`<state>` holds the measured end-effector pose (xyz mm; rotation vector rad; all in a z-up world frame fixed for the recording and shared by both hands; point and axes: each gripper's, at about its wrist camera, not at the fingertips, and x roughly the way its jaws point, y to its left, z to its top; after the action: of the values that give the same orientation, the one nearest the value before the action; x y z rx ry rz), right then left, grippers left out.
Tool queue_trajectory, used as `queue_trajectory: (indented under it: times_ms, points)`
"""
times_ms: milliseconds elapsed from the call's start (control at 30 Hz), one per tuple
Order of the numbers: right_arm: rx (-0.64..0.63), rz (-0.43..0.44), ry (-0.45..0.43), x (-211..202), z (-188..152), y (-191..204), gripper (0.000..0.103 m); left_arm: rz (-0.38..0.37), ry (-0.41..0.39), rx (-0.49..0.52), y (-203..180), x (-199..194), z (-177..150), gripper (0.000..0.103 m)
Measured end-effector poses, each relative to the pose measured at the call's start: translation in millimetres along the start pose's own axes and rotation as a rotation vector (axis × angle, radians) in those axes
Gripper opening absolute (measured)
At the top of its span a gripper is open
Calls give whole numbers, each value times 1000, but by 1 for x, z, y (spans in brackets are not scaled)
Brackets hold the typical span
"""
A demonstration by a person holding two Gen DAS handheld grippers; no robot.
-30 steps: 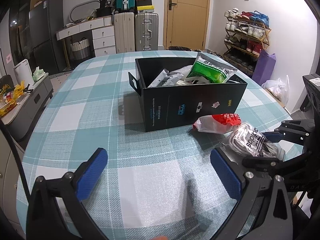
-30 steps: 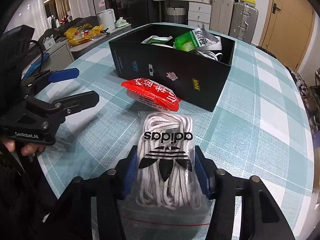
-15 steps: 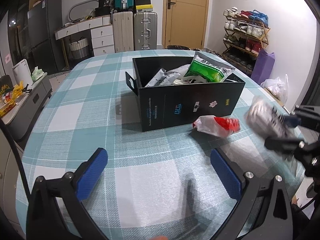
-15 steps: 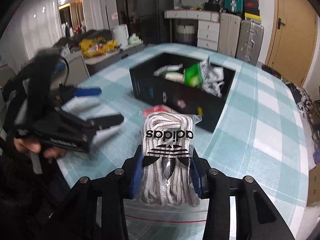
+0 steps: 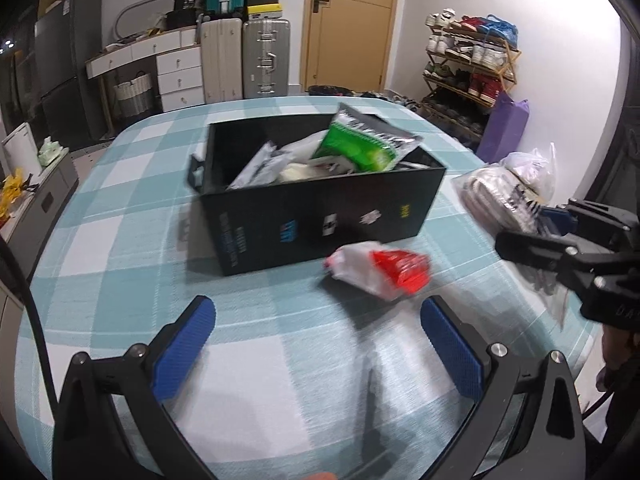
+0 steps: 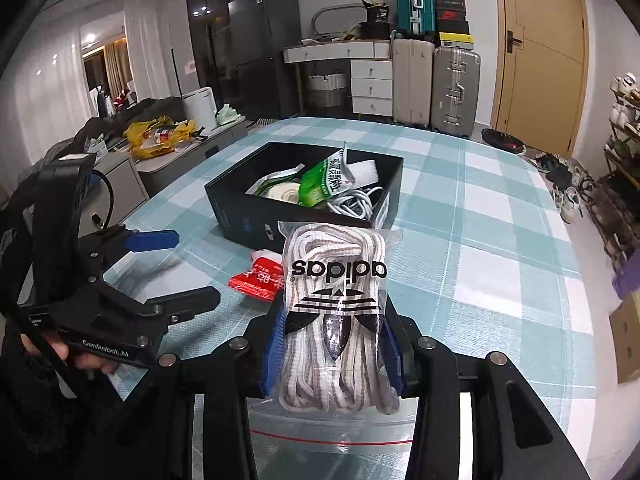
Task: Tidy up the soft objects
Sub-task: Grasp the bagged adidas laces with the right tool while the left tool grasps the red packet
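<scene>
Fingers (image 6: 387, 344) of the right gripper (image 6: 331, 354) clamp the bag of laces (image 6: 335, 308) above the table (image 6: 480, 248). Left gripper (image 5: 316, 344) spread wide, empty, near the red packet (image 5: 380, 270).

Indoor ceiling light fills the room evenly, a little dim and cool. Both views bow hard at their dark corners. In the left view the red packet (image 5: 380, 270) and black box (image 5: 320, 216) smear with motion blur; the clear bag (image 6: 336, 320) shows small glints.
</scene>
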<state>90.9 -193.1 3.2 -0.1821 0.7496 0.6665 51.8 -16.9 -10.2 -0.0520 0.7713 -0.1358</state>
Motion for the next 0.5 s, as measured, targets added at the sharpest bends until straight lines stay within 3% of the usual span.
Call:
queue_trajectory:
  times_ms: [500]
  points:
    - [46,-13,0,5,-2,-16,42,-23,86,-7,-21,37,21,103]
